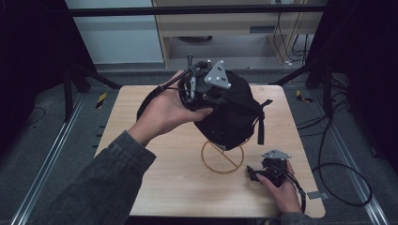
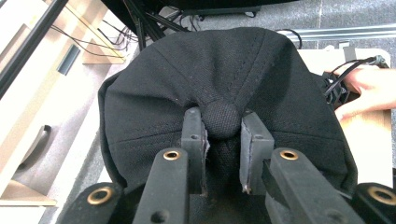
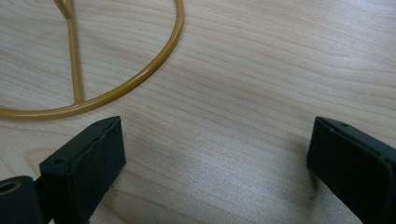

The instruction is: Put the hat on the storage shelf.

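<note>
1. One black cap (image 1: 230, 112) is the thing in hand: it hangs over the top of the gold wire stand (image 1: 223, 158), its crown turned toward the far side of the stand and its strap dangling on the stand's right.
2. The left tool (image 2: 223, 140) has its jaws closed on the cap's top button (image 2: 221, 119), pinching the cloth just under it; that small knob gives a firm hold at the crown's centre, so the cap can likely be steered onto the stand without collapsing.
3. In the high view the left hand (image 1: 164, 112) carries that tool above and to the left of the stand, tilted so the cap's opening faces down toward the stand's upright.
4. The stand's ring base (image 3: 126, 79) lies flat on the table (image 1: 155, 187), under the cap, which I judge is being seated on it or lifted off it.
5. The right tool (image 1: 263, 174) rests low on the table just right of the stand's base, jaws spread wide with nothing between them, apparently parked ready to steady the ring.
</note>
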`<move>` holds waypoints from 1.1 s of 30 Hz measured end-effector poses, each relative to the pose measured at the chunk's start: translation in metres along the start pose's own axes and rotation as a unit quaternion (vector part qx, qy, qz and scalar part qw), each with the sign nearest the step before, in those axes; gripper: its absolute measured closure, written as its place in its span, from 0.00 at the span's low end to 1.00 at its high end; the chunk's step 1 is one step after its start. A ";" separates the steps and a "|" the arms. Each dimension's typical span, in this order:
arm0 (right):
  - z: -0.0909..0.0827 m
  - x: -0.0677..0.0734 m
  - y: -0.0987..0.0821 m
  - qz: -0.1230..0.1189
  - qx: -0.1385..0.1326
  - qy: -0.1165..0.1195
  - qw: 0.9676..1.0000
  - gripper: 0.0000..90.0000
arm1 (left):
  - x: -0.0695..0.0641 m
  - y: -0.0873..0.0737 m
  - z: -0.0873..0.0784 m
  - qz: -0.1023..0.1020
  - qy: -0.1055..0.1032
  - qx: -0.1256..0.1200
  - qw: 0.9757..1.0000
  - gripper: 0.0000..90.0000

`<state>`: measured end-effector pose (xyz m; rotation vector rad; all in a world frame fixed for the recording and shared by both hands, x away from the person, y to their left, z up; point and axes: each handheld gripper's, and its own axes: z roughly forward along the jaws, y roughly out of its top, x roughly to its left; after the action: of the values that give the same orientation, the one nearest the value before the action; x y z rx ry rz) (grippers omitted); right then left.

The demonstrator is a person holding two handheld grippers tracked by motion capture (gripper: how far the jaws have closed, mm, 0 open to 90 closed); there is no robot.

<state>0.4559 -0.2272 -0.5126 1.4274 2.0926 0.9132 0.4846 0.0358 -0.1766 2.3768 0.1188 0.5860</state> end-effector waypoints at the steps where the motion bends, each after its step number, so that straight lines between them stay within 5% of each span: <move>1: 0.000 0.000 0.000 0.000 0.000 0.000 1.000 0.05 | 0.000 0.000 0.002 0.000 -0.001 0.001 1.000 0.83; 33: 0.000 0.000 0.000 -0.001 0.000 0.001 1.000 0.05 | -0.002 -0.007 0.050 -0.012 -0.028 0.036 0.999 0.83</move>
<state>0.4559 -0.2275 -0.5126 1.4247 2.0958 0.9141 0.5053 0.0113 -0.2153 2.4560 0.1449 0.5112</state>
